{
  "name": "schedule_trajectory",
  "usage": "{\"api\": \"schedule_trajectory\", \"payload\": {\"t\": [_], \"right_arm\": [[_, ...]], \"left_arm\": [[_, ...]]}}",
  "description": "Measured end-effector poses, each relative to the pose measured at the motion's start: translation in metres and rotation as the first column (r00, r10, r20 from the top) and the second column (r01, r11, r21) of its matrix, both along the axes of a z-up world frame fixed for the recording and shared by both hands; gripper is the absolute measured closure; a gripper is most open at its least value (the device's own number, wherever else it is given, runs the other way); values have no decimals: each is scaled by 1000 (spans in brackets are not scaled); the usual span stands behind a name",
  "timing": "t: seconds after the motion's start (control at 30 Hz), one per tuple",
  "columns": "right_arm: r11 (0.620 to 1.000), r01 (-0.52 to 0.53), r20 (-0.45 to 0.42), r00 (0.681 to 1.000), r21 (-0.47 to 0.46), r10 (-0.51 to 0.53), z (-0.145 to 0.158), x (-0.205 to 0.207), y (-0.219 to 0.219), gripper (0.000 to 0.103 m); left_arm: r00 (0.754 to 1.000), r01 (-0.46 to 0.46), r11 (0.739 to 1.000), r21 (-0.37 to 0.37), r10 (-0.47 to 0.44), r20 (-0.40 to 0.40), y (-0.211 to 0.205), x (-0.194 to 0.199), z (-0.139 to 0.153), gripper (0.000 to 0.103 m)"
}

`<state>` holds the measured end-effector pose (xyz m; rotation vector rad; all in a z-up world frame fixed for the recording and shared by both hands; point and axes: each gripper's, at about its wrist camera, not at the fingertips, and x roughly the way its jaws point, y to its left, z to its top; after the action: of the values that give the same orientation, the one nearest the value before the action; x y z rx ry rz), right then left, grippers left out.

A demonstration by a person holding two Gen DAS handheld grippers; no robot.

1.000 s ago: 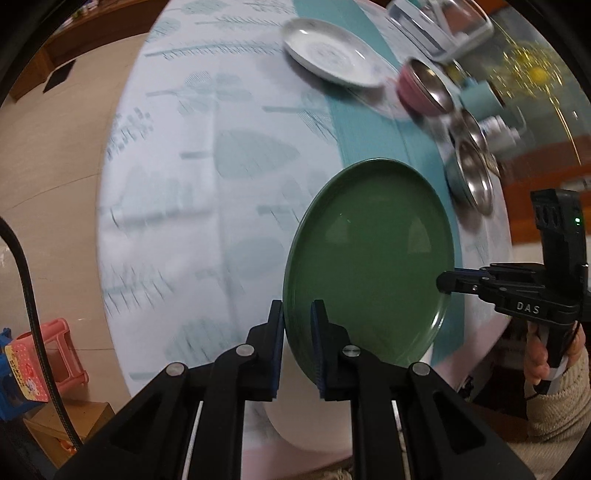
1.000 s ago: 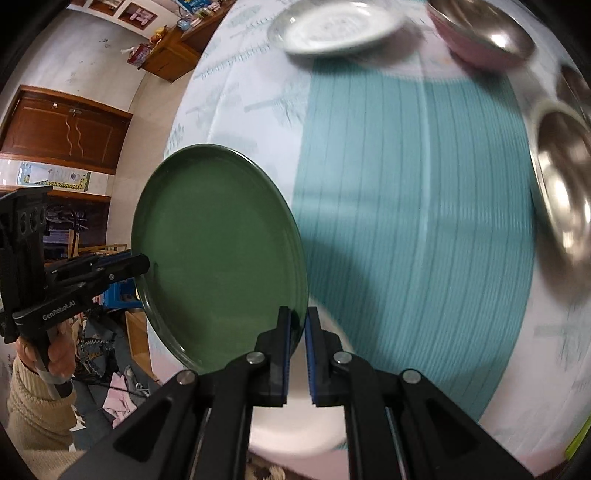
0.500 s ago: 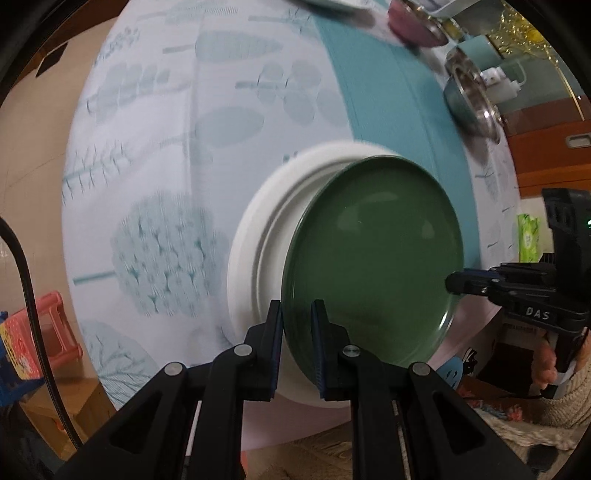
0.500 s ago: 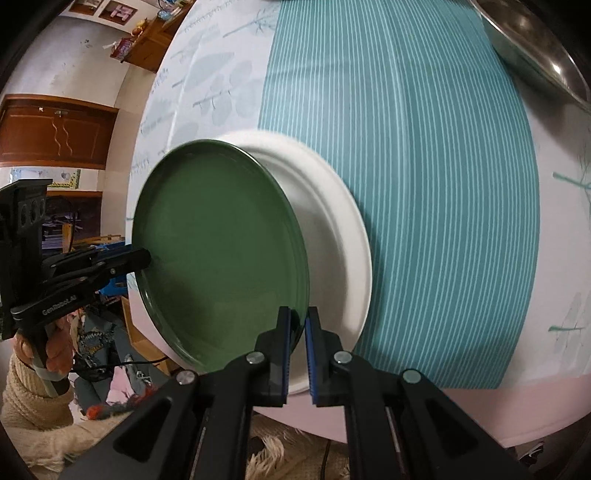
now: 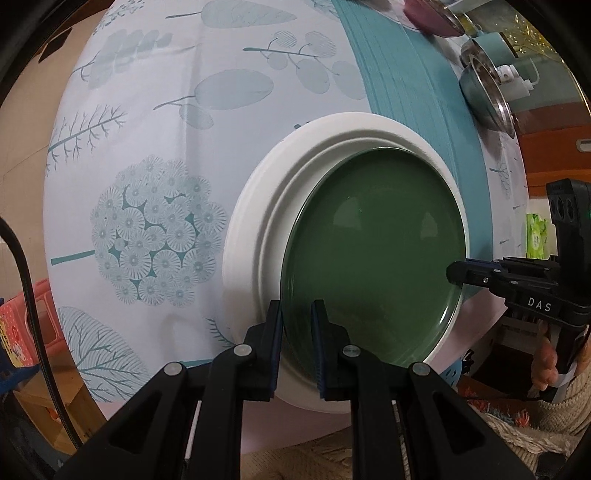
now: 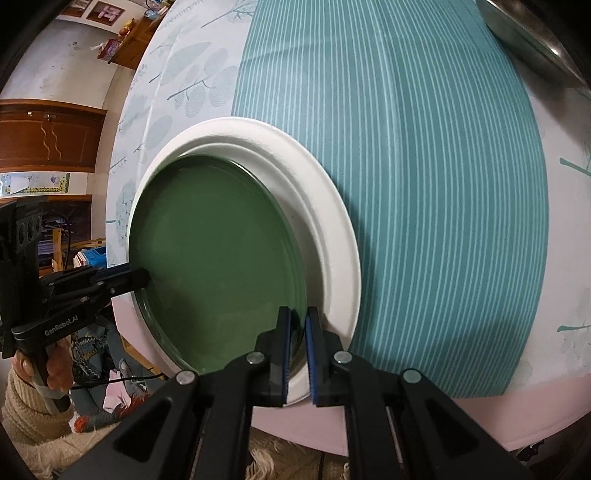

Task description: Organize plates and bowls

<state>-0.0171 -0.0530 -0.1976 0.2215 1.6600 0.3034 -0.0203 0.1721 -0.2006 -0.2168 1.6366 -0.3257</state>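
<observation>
A green plate [image 5: 373, 254] lies inside a larger white plate [image 5: 255, 229] at the near edge of the table. My left gripper [image 5: 297, 314] is shut on the green plate's near rim. My right gripper [image 6: 297, 321] is shut on the rim on the other side; it also shows in the left wrist view [image 5: 452, 273]. In the right wrist view the green plate [image 6: 214, 266] sits in the white plate [image 6: 332, 221], and the left gripper [image 6: 146, 277] clamps its left rim.
Steel bowls [image 5: 484, 99] and a pink bowl [image 5: 432, 18] stand at the far right of the table. A teal striped runner [image 6: 406, 184] crosses the leaf-print cloth [image 5: 155, 184]. Another steel bowl [image 6: 535, 33] is at the top right.
Both grippers have carried the green plate down from above the table and lowered it into the white plate. Both remain shut on its rim.
</observation>
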Motion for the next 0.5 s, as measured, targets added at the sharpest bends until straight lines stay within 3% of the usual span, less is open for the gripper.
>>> {"api": "schedule_trajectory", "payload": {"t": [0.5], "right_arm": [[999,42,-21,999,26,-42,-2,-1,-10,93]], "left_arm": [[999,-31,999,-34,30,-25,8,6,-7,89]]}}
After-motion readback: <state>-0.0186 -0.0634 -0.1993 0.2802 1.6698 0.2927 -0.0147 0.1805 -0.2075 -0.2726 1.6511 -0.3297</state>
